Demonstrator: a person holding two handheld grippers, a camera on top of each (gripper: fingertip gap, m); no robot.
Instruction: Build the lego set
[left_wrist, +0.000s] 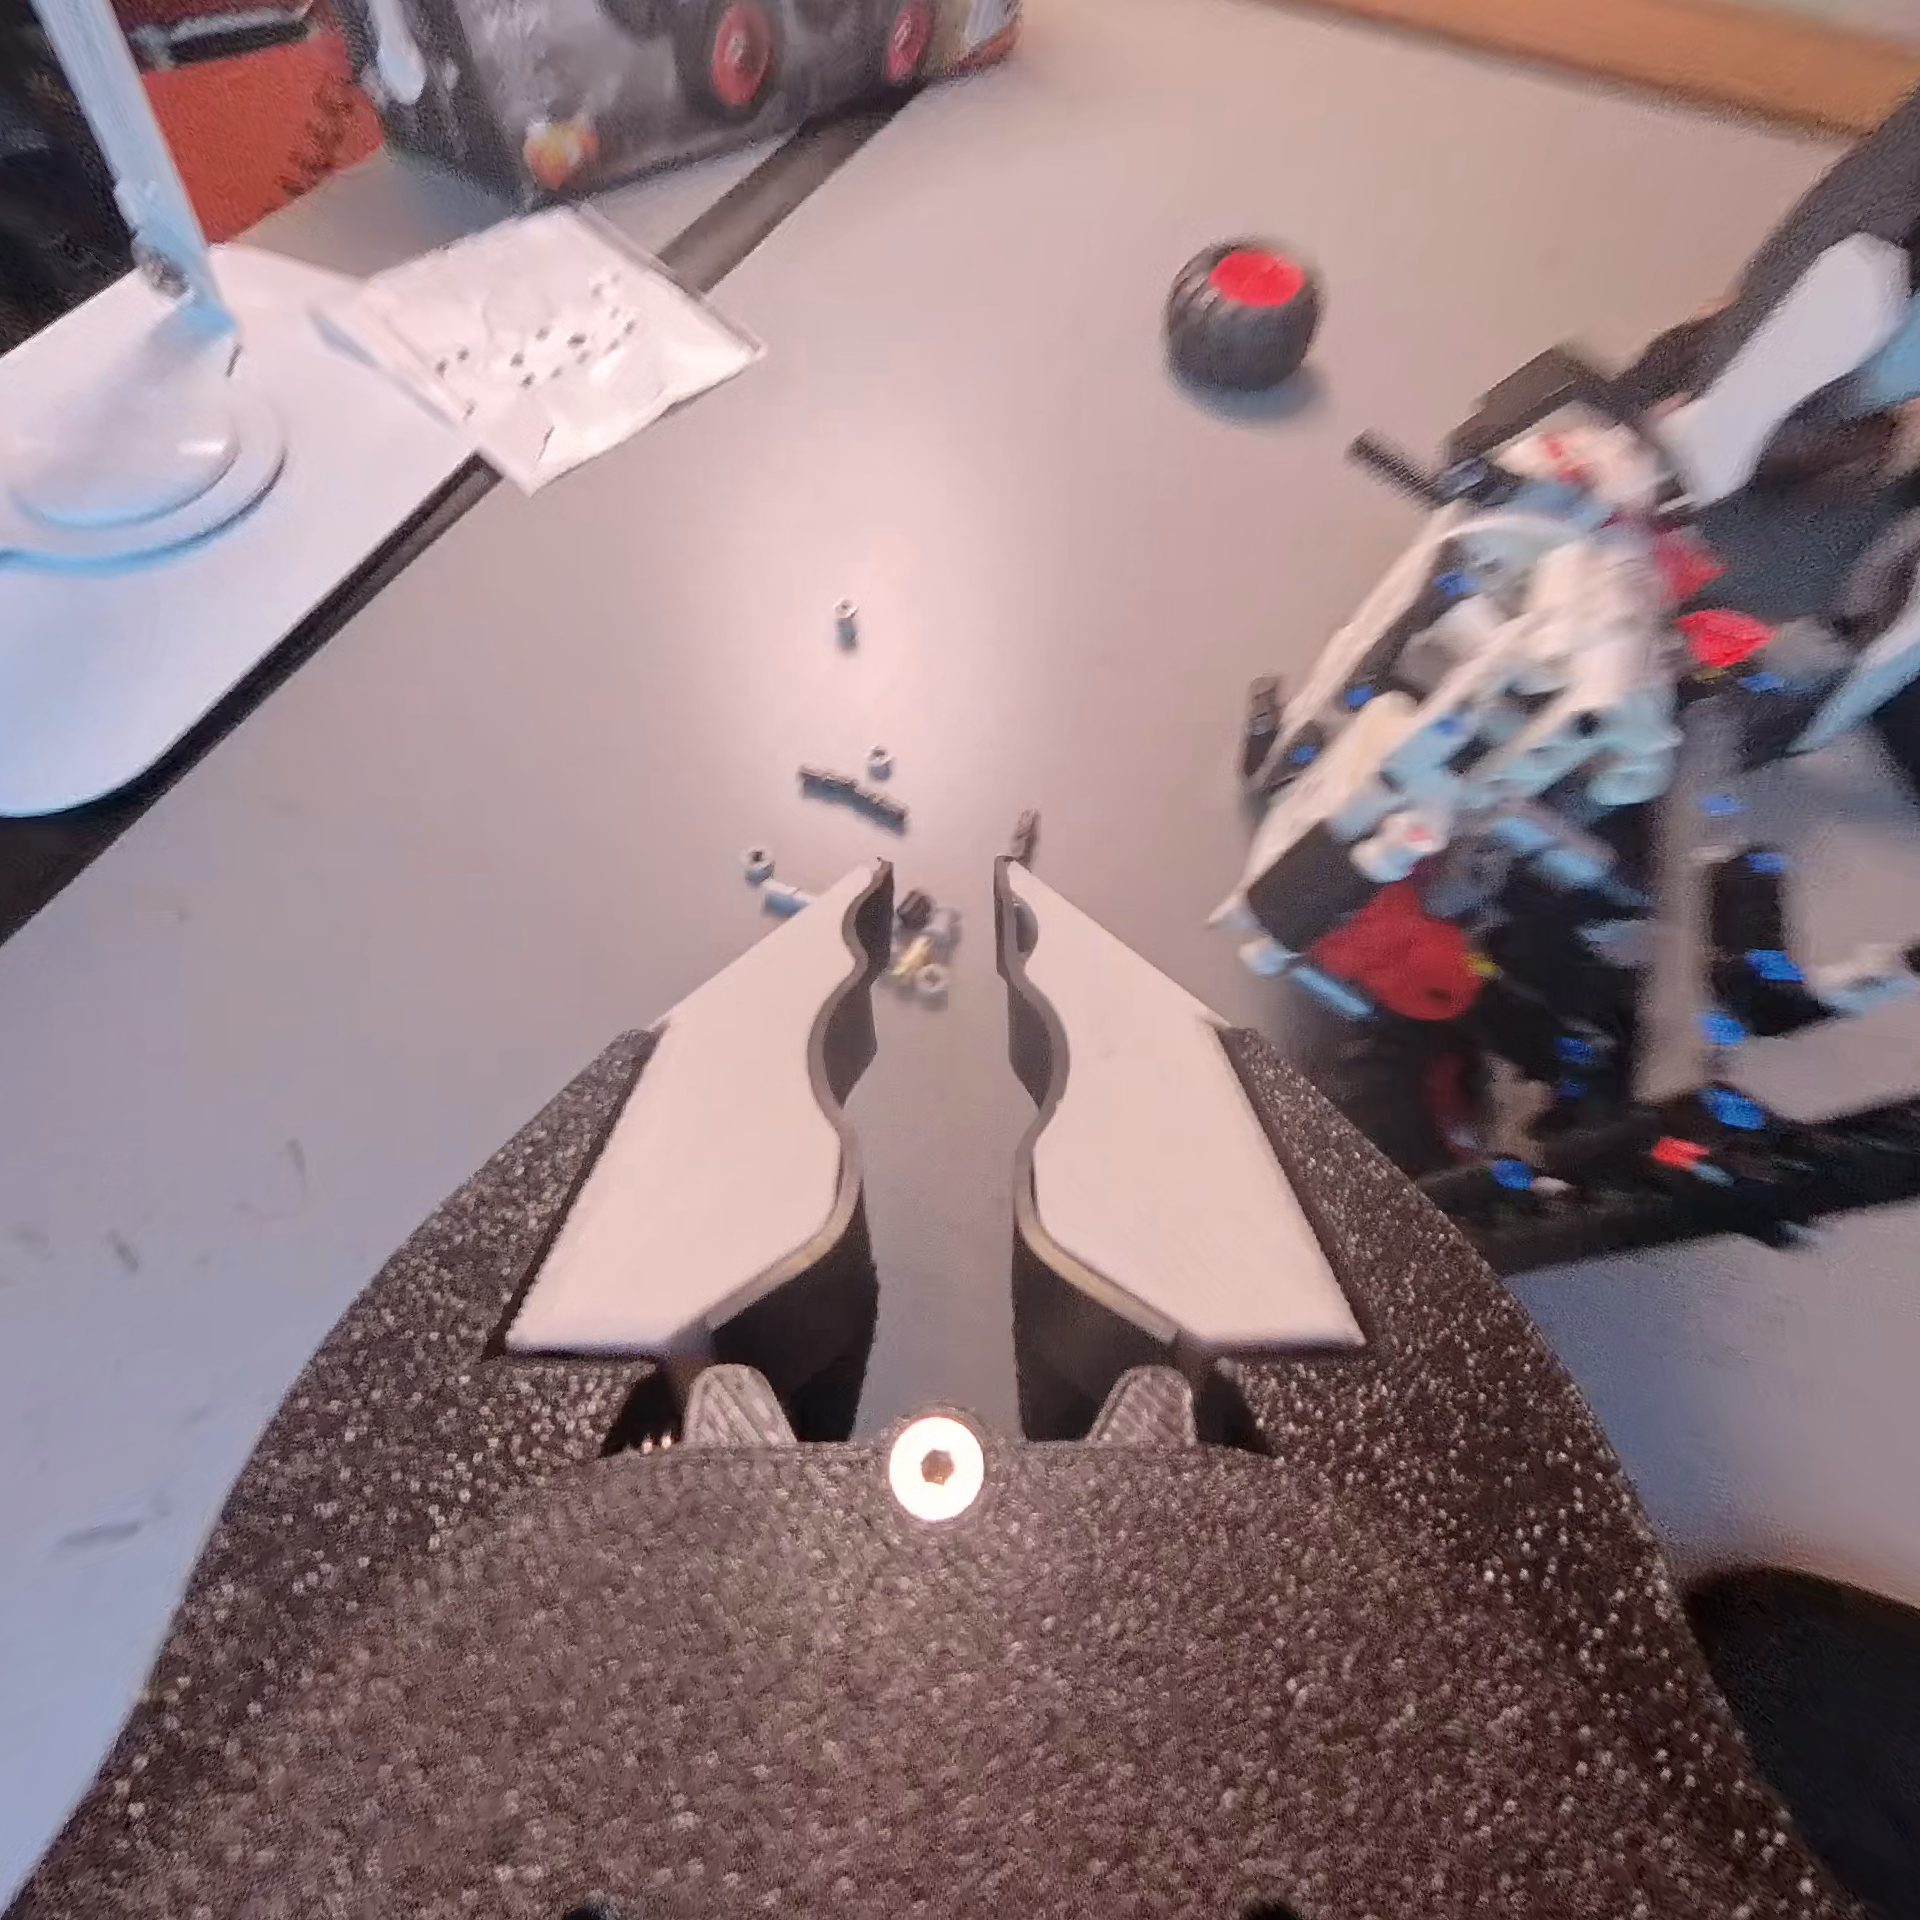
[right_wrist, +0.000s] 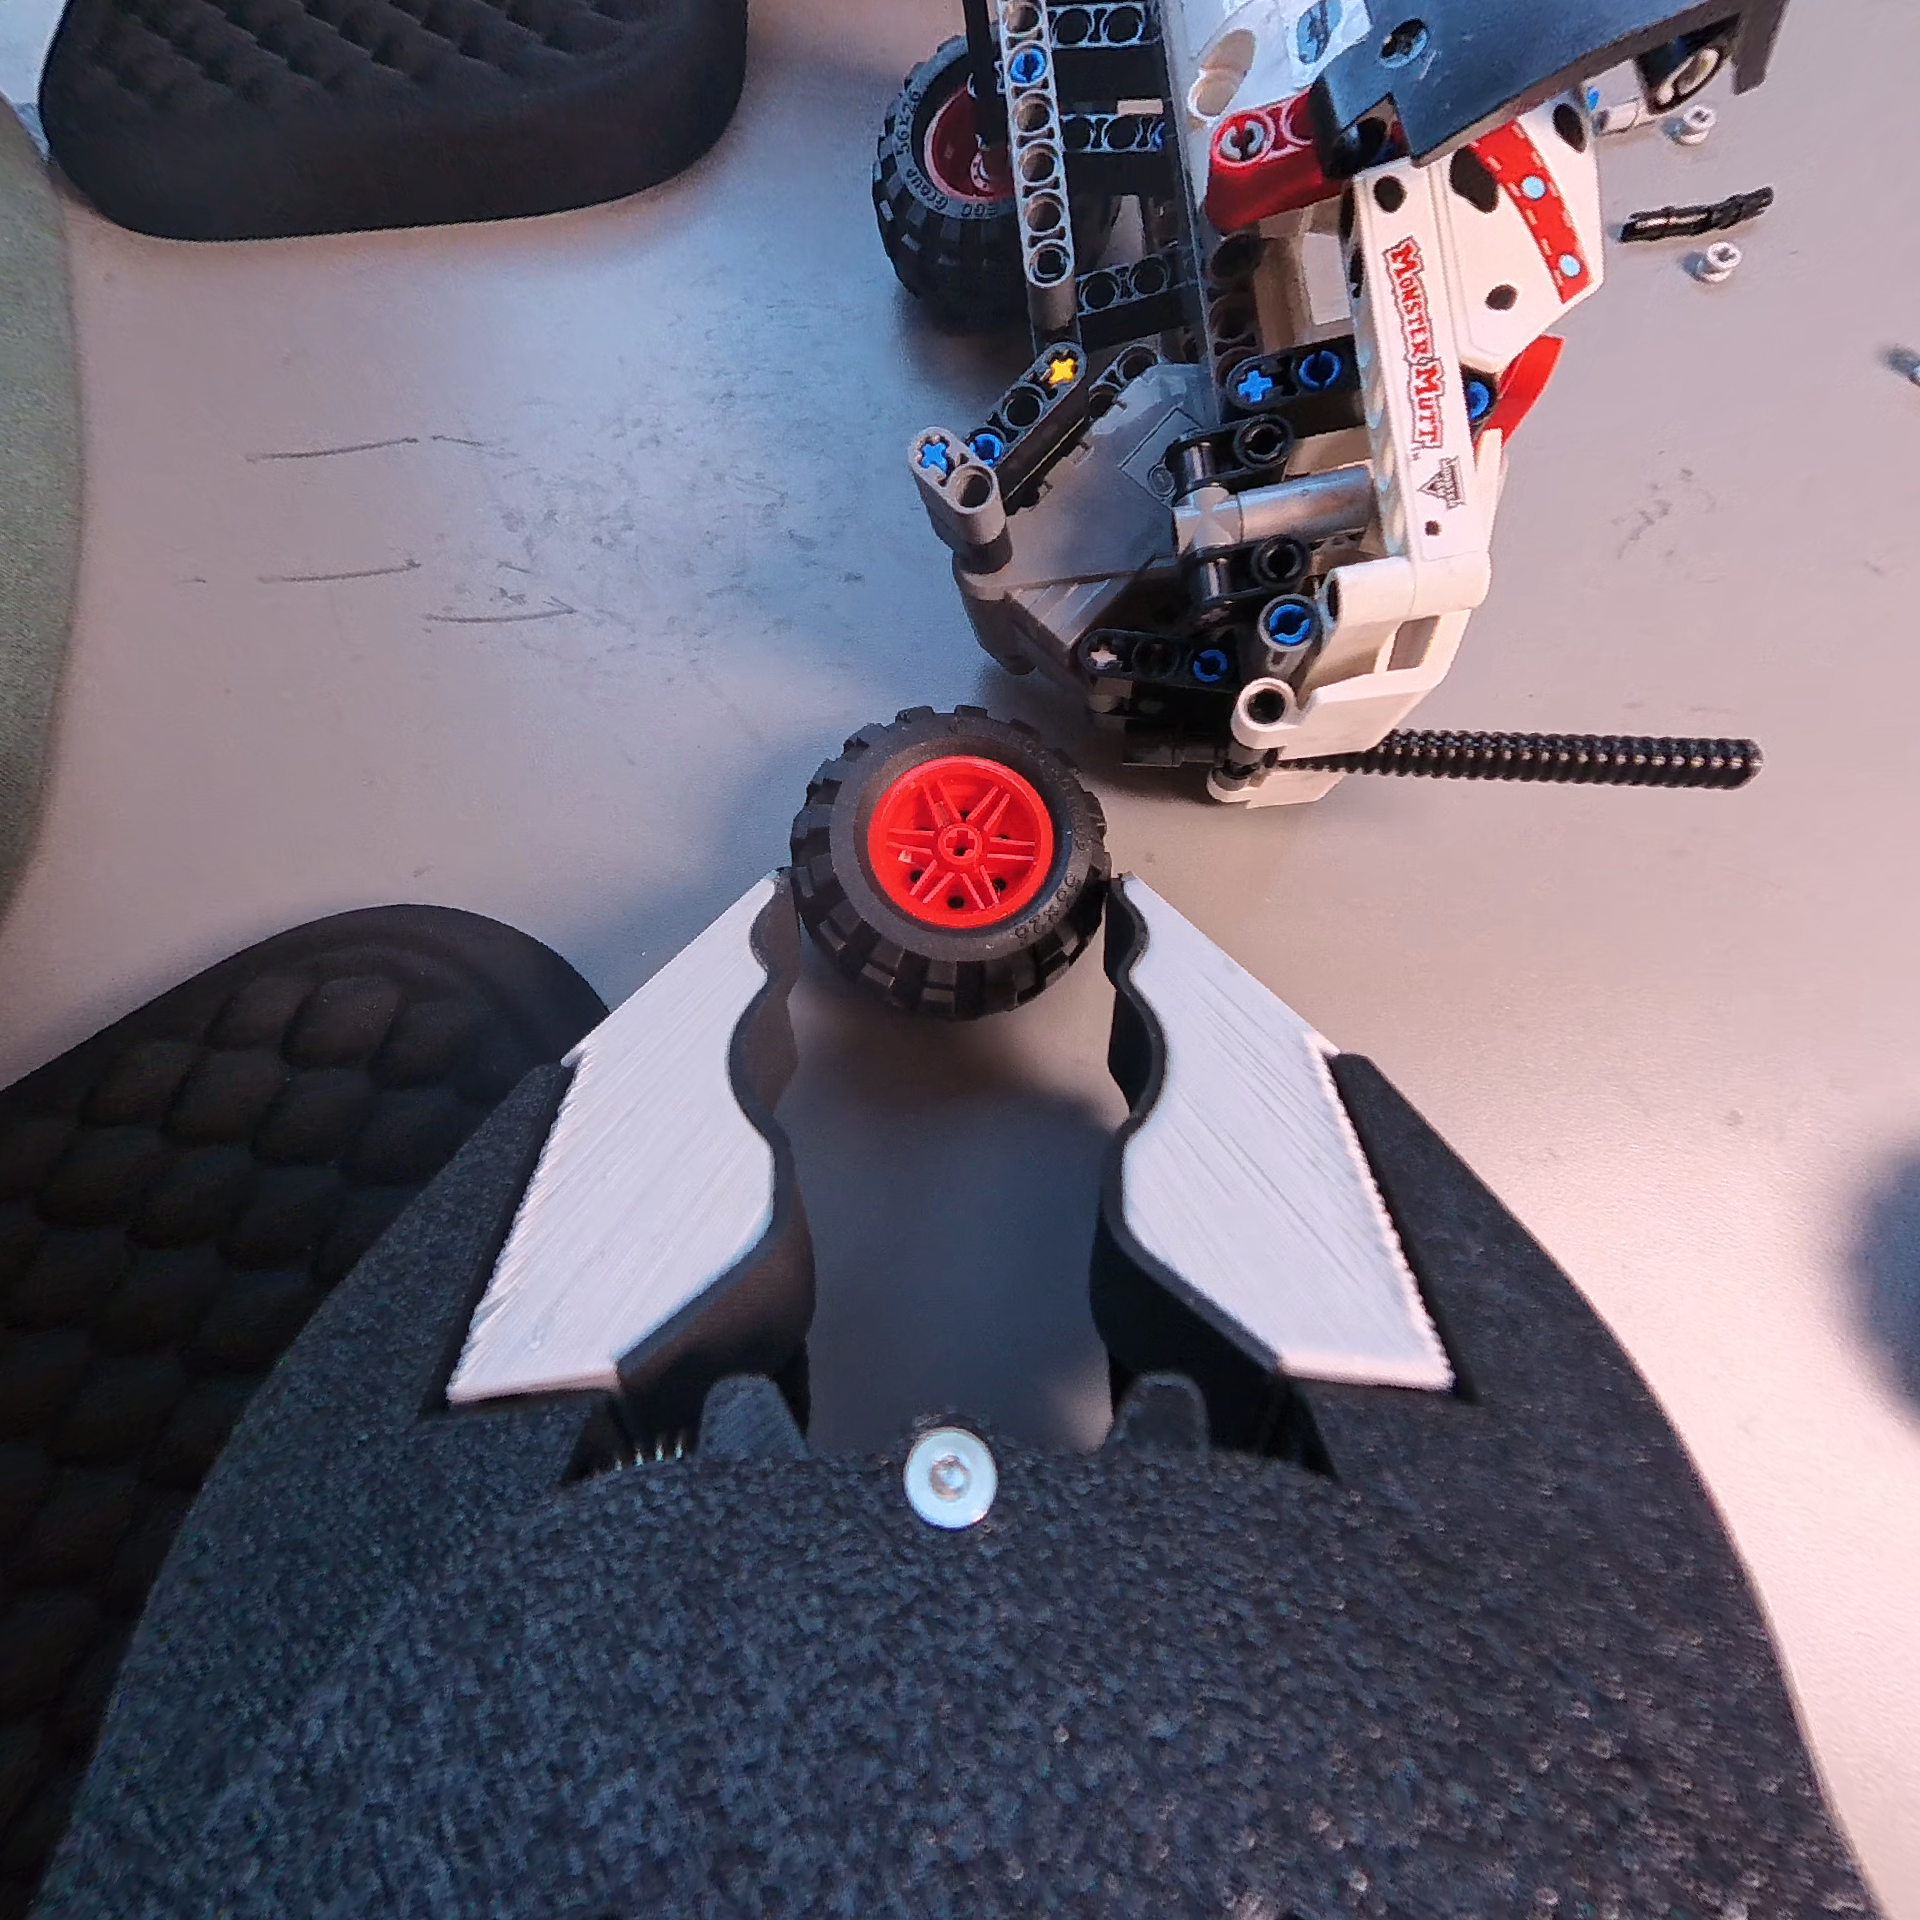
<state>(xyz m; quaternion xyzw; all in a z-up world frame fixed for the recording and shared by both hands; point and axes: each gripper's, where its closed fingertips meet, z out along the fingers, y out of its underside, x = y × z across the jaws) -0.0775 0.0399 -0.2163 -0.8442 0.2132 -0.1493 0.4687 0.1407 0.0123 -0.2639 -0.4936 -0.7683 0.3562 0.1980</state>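
The right tool (right_wrist: 945, 894) sits low over the grey desk (right_wrist: 520, 520) with its two fingers spread, and a loose wheel (right_wrist: 951, 862), black tyre with a red hub, lies between the fingertips. Both tips sit right at the tyre's sides; whether they press on it cannot be told, so the grip state stays uncertain. Just ahead of this tool and to its right stands the half-built truck (right_wrist: 1299, 436), a frame of black and grey beams with blue pins, white and red body panels, and one wheel already mounted (right_wrist: 940, 197) at its far side. A long black ridged axle (right_wrist: 1517, 758) sticks out from the truck's near corner, pointing to the right. Small loose parts (right_wrist: 1704, 223) lie farther off to the right. Dark padded cushions (right_wrist: 208, 1195) lie to the left of this tool.

The left tool (left_wrist: 940, 873) hovers over the desk with its fingers slightly parted and nothing between them, released. A scatter of small pins and bushes (left_wrist: 914, 951) lies directly under and just ahead of its tips. The truck appears blurred to its right, the loose wheel farther ahead. To the far left are a white lamp base (left_wrist: 135, 447), a paper sheet (left_wrist: 540, 332) and the set's box (left_wrist: 665, 94).
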